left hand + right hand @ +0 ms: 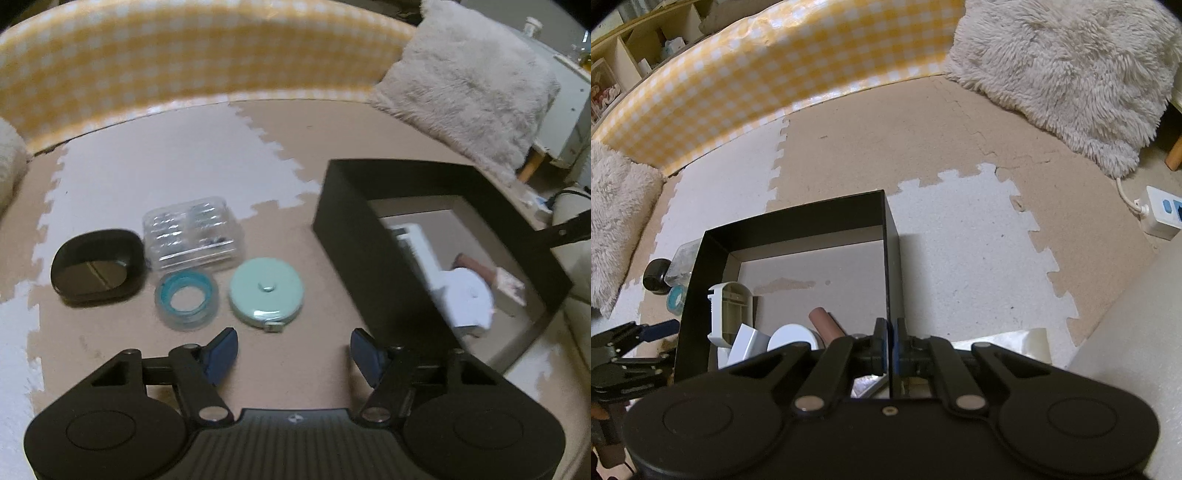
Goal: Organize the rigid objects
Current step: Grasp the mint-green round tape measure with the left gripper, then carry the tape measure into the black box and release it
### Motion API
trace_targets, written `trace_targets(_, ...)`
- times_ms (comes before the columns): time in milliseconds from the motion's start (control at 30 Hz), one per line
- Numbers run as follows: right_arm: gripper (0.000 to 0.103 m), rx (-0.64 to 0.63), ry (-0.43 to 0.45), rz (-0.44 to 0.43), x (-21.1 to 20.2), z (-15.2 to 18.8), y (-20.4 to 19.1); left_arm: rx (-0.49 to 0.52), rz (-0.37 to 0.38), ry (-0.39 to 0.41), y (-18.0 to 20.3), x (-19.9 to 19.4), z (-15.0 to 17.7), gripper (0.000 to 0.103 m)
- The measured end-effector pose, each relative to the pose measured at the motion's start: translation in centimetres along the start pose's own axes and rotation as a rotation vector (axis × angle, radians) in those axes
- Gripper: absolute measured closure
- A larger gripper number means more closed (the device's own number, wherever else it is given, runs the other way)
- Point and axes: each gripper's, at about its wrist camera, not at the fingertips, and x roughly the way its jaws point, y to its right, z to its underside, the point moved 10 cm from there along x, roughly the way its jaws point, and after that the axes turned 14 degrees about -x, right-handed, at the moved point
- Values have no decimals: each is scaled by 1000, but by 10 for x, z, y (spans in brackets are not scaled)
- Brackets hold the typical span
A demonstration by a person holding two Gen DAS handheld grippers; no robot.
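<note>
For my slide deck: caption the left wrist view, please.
Open left gripper hovers before mint tape measure, tape roll, clear case and black mirror, beside black box.

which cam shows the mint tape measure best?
Left wrist: the mint tape measure lies whole on the mat just ahead of the open left tongs. Right wrist doesn't show it; the black box wall blocks that side.

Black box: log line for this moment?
right gripper: shut on black box wall | left gripper: open, empty | nearest: mint tape measure
</note>
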Motion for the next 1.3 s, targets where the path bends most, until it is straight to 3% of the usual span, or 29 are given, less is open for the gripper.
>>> trace_targets(100, 100, -5, -1, 4, 0, 0, 0, -2, -16, 40, -3, 4, -8, 36)
trace_targets(167, 100, -9, -2, 6, 1, 0, 0, 7, -30, 69, -5, 6, -12, 49)
trace_targets(233, 100, -10, -2, 7, 1, 0, -1, 24, -46, 92, -5, 9, -17, 52)
trace_targets(533, 100, -13, -2, 8, 0, 0, -2, 62, -66, 113, -1, 17, -25, 53)
trace_targets(733, 100, -13, -2, 9, 0, 0, -2, 22, -52, 99, 0, 10, -26, 53)
trace_targets(1133, 100, -16, -1, 10, 0, -1, -2, -11, 88, 224, 51, -45, -62, 53)
trace_targets(1300, 100, -18, -1, 11, 0, -1, -2, 57, 162, 197, 90, -49, -57, 53)
